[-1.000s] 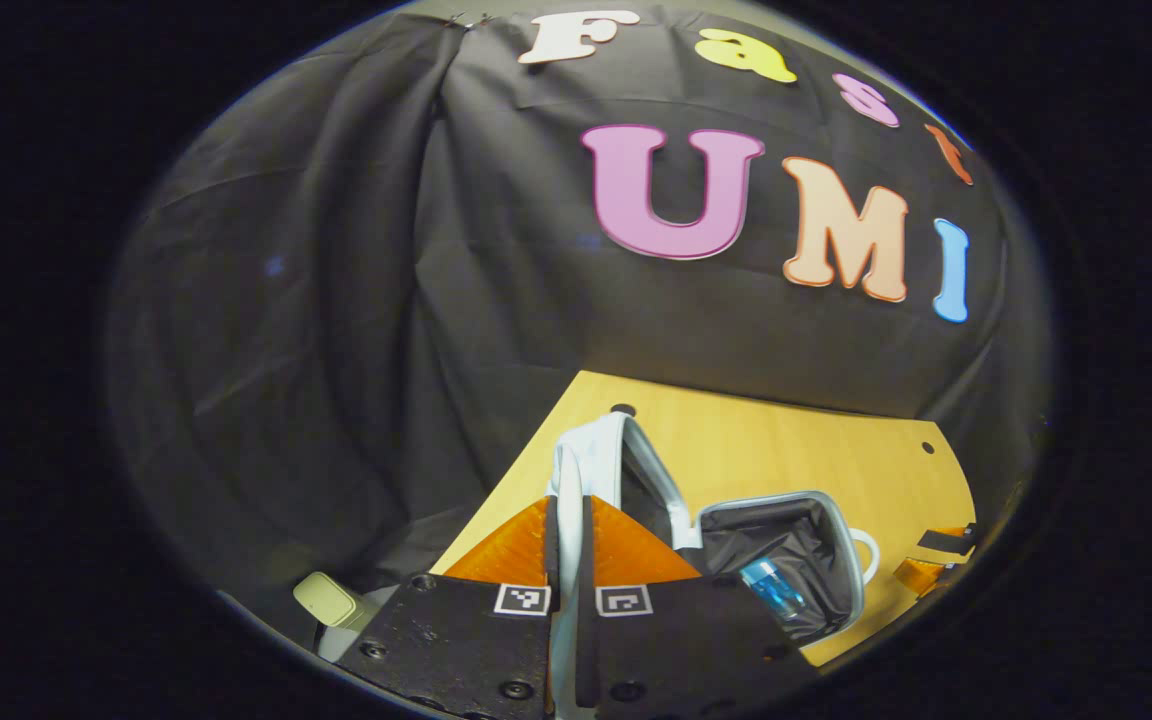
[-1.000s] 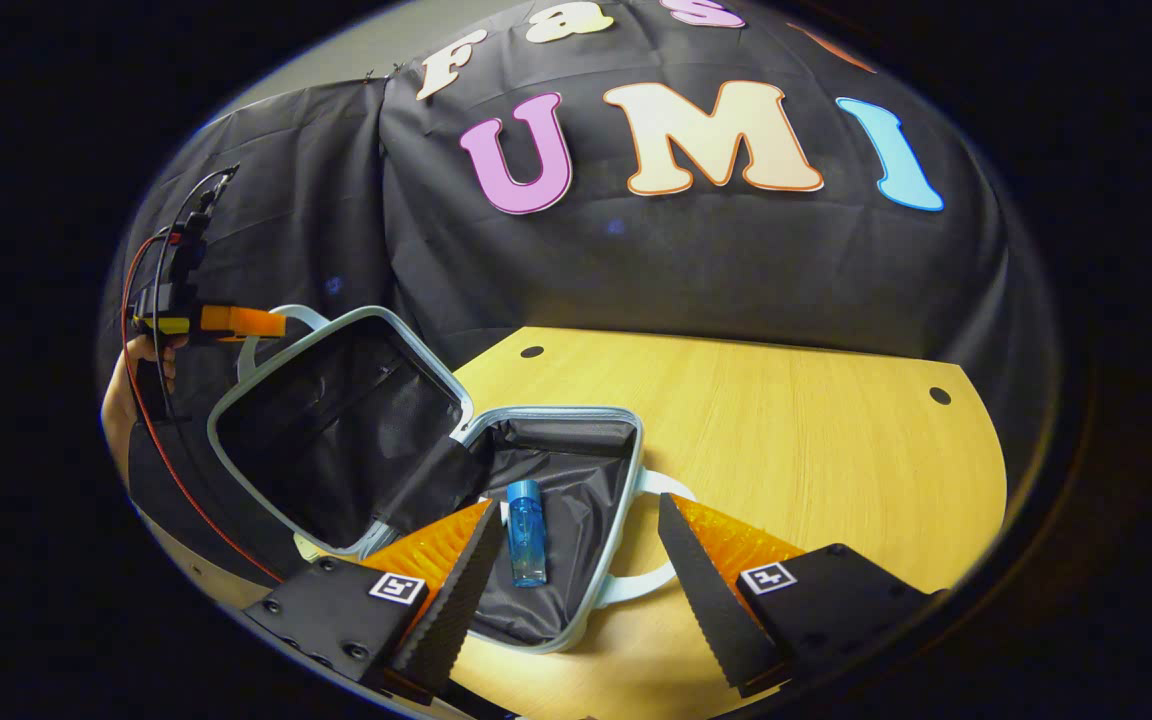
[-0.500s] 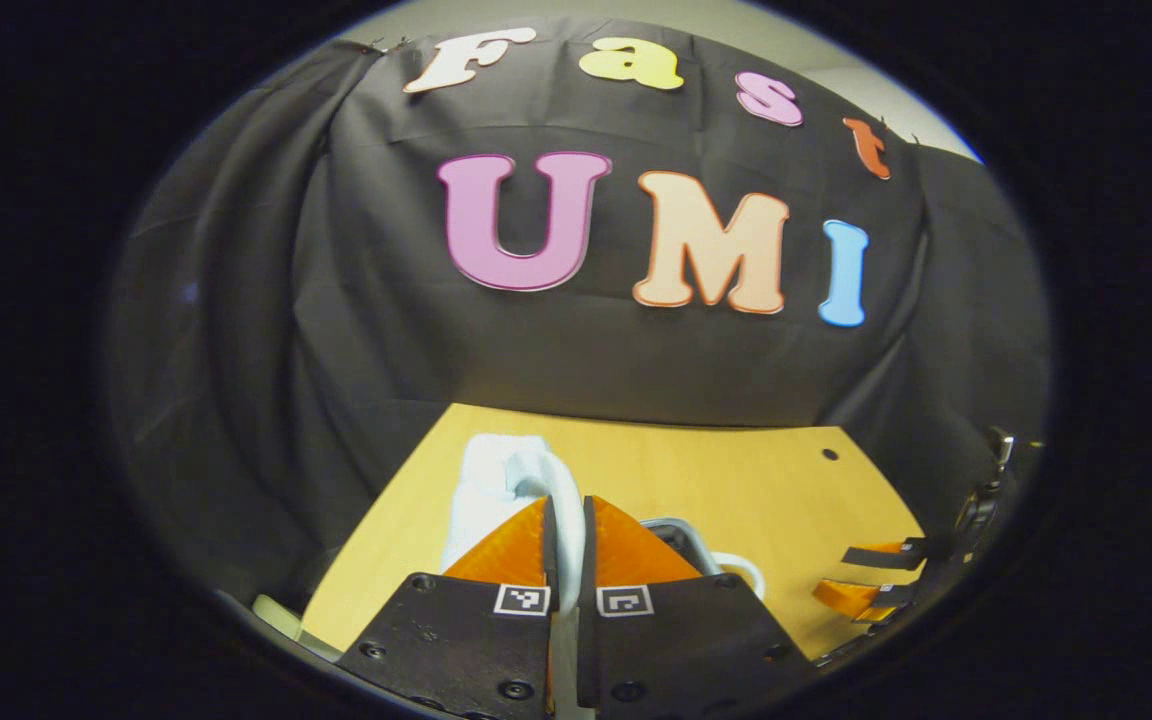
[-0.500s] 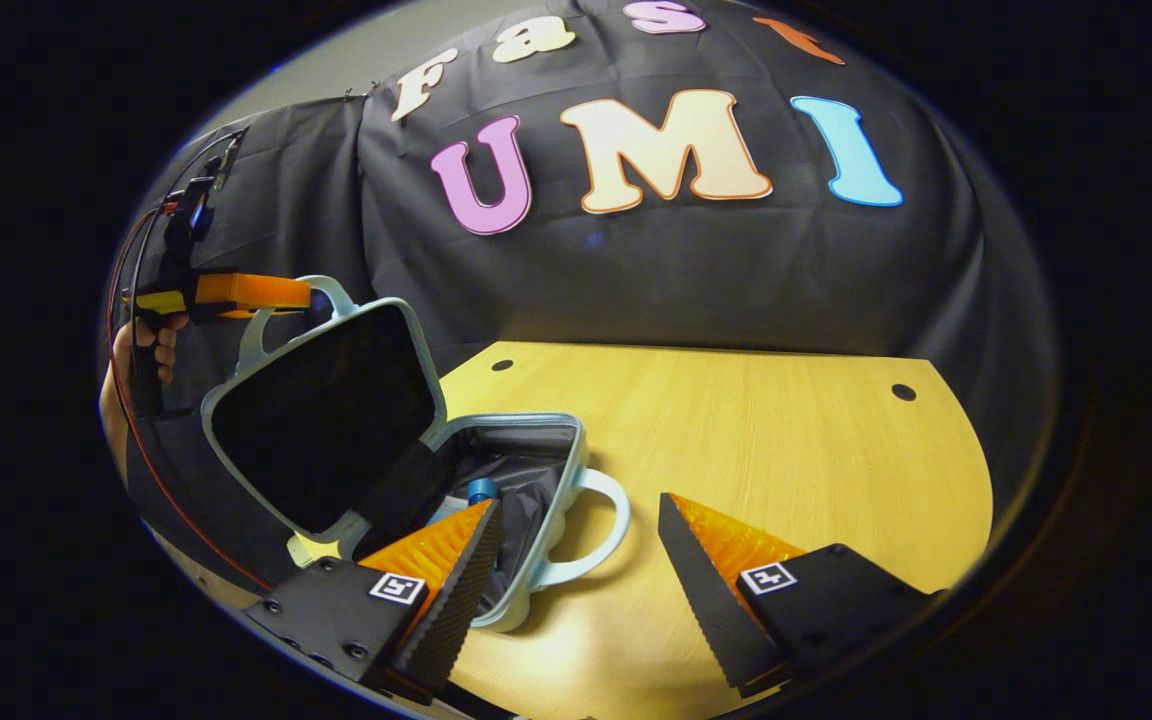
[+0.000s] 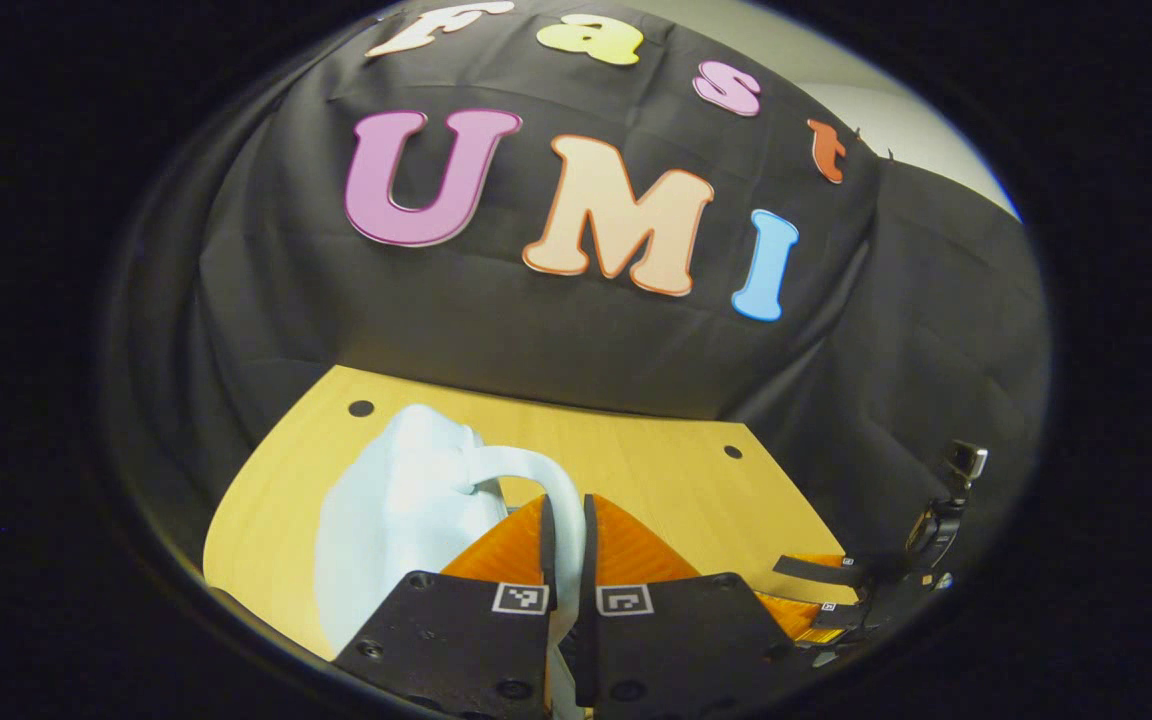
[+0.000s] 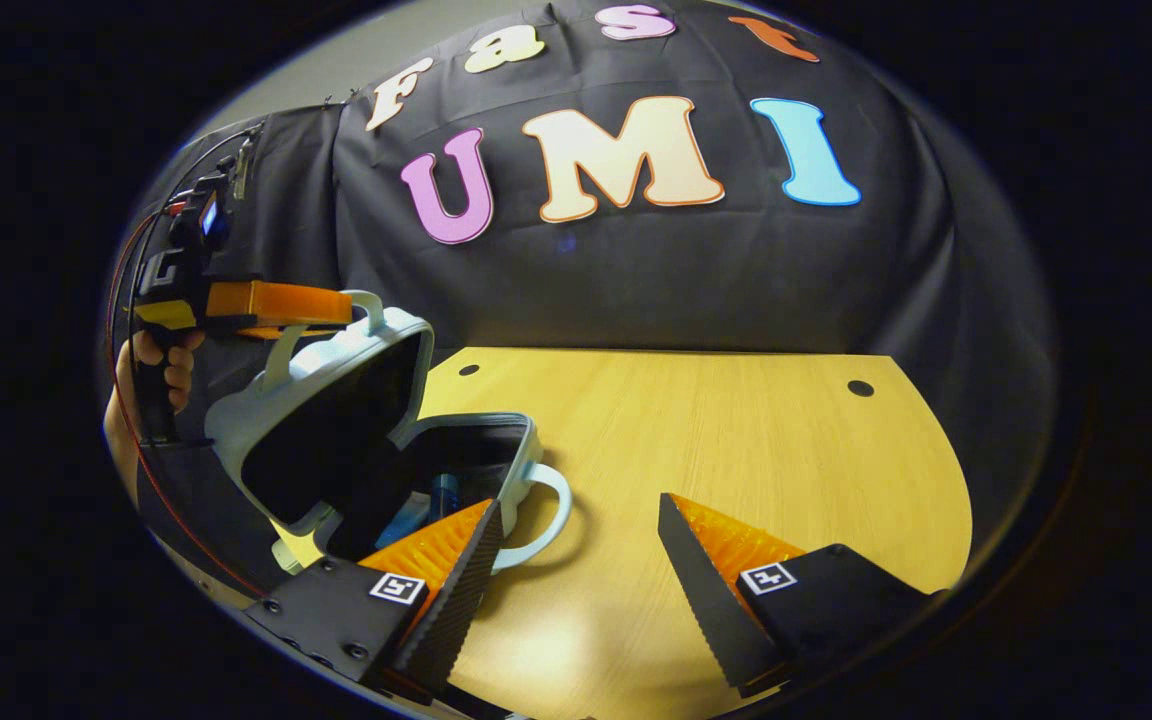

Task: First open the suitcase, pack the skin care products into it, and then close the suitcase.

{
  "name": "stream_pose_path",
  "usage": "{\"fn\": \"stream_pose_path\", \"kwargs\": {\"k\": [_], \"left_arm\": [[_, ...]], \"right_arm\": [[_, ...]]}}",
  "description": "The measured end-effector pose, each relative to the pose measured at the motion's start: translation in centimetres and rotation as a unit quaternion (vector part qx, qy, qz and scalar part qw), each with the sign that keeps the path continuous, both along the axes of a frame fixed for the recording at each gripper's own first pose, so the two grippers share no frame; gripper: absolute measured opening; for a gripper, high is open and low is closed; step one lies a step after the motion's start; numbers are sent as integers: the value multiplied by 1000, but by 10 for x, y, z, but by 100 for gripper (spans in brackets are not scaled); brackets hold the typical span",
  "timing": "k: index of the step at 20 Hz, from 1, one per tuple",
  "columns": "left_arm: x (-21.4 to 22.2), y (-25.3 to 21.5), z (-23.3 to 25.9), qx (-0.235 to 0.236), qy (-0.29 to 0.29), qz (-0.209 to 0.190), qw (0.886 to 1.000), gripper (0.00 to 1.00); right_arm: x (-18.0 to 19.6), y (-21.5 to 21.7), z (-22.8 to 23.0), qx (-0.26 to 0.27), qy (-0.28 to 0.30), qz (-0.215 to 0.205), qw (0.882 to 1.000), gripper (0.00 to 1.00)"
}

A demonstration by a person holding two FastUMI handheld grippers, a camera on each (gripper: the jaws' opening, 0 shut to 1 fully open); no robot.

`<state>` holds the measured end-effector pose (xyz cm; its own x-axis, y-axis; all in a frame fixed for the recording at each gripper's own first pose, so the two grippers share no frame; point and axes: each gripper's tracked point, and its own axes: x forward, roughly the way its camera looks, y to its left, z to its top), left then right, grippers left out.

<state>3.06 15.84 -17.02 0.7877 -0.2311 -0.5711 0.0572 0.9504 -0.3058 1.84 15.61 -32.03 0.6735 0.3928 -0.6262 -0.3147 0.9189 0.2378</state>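
Closing step, pretty clearly. Left gripper (image 5: 564,520) clamped tight on the lid handle (image 5: 548,482) of the pale blue suitcase (image 6: 336,420), both orange fingers pinching the loop, lid (image 6: 321,425) tipped roughly halfway over the base. Blue skin care bottle (image 6: 442,495) already lying inside the black-lined lower half, partly tucked behind the right gripper's near finger in the right gripper view. Right gripper (image 6: 581,545) wide open, gripping nothing, hovering low over the wooden table (image 6: 716,440) just beside the case's front handle (image 6: 546,510).

Next bit probably calls for lowering the lid the rest of the way so the rims line up, then letting go of the handle. Could use the free gripper to steady the base if it slides.

Not much in the way: bare tabletop to the right, black cloth behind. Worth watching the loose lining near the hinge getting caught between the rims, and the right gripper's near finger sitting close to the closing edge.
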Motion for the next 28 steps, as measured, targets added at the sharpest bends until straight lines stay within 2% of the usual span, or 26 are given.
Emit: {"fn": "stream_pose_path", "kwargs": {"k": [11,15,17,18,20,22,26,28], "left_arm": [[-20,-84,-91,16,99,-73,992,5],[-26,-93,-123,11,130,-75,989,6],[-24,-91,-125,26,127,-58,990,9],[-19,-95,-117,22,107,-51,993,18],[-10,-106,-89,20,55,-27,998,56],[-1,-107,-63,39,6,9,999,94],[-4,-105,-6,97,-77,73,990,96],[-13,-103,13,116,-98,85,985,96]], "right_arm": [[-4,-63,-2,-23,0,-44,999,98],[-4,-78,-4,-24,2,-55,998,98],[-3,-84,1,-17,-1,-60,998,98],[-2,-87,5,-10,-7,-63,998,98],[5,-95,22,4,-29,-68,997,98],[17,-103,48,16,-67,-70,995,98],[46,-126,120,26,-177,-83,980,98],[57,-131,155,29,-217,-92,971,97]]}}
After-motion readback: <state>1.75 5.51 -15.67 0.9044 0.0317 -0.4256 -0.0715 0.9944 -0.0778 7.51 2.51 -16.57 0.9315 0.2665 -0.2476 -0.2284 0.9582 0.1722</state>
